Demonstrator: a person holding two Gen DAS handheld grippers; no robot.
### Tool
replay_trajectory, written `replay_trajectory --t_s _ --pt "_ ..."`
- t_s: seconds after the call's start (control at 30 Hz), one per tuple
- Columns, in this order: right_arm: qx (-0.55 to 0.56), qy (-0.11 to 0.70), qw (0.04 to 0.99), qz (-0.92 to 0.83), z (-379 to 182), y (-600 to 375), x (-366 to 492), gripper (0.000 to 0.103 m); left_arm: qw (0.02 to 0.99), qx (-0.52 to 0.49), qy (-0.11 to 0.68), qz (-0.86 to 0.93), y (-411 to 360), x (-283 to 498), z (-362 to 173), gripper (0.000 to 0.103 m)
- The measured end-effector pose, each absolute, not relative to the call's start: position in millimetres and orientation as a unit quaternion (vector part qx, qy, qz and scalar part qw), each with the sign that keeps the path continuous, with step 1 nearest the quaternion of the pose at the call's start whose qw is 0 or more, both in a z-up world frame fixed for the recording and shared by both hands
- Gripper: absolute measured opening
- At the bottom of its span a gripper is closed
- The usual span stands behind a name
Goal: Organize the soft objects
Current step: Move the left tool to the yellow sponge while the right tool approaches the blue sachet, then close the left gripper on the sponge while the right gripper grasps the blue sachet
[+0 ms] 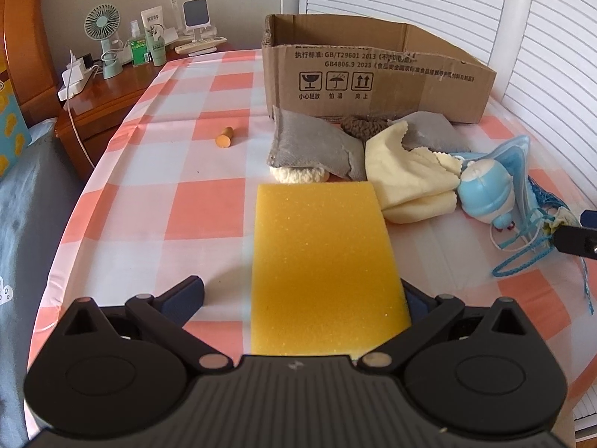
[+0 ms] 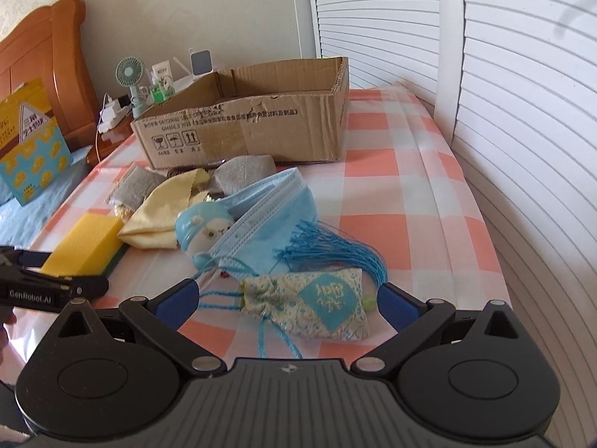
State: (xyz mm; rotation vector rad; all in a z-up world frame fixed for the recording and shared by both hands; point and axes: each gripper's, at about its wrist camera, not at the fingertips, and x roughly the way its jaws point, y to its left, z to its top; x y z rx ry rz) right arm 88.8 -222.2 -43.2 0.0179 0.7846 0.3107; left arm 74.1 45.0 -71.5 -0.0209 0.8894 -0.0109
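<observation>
Between my left gripper's (image 1: 304, 295) fingers (image 1: 186, 293) lies the yellow sponge (image 1: 321, 265), flat on the checked bench (image 1: 209, 205), its long axis running straight away from me in line with the fingers; they stand wide apart, the right one touching or just beside the sponge's edge, the left one well clear, so nothing is held yet. On the other side, my right gripper (image 2: 287, 300) is also spread wide, straddling the embroidered pouch (image 2: 317, 306), whose long axis lies crosswise, from one finger toward the other, blue tassel (image 2: 335, 254) trailing away; again nothing is pinched. Beyond the pouch sit the blue toy (image 2: 201, 229) and face mask (image 2: 272, 209), then the pale yellow cloth (image 1: 414, 183) and grey pads (image 1: 309, 145). Farthest, straight ahead of both grippers, the open cardboard box (image 1: 373, 74) waits. I judge the sponge the easier first grip: closing across its short width should do, then carry forward over the pile.
</observation>
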Motion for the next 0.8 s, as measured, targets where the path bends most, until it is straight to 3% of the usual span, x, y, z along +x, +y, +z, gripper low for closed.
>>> replay_trajectory --t_s 0.8 --pt "-0.038 0.411 0.876 0.249 -33.4 -210.4 57.7 0.103 0.906 -0.010 0.424 -0.004 44.5 77.2 -72.9 0.103"
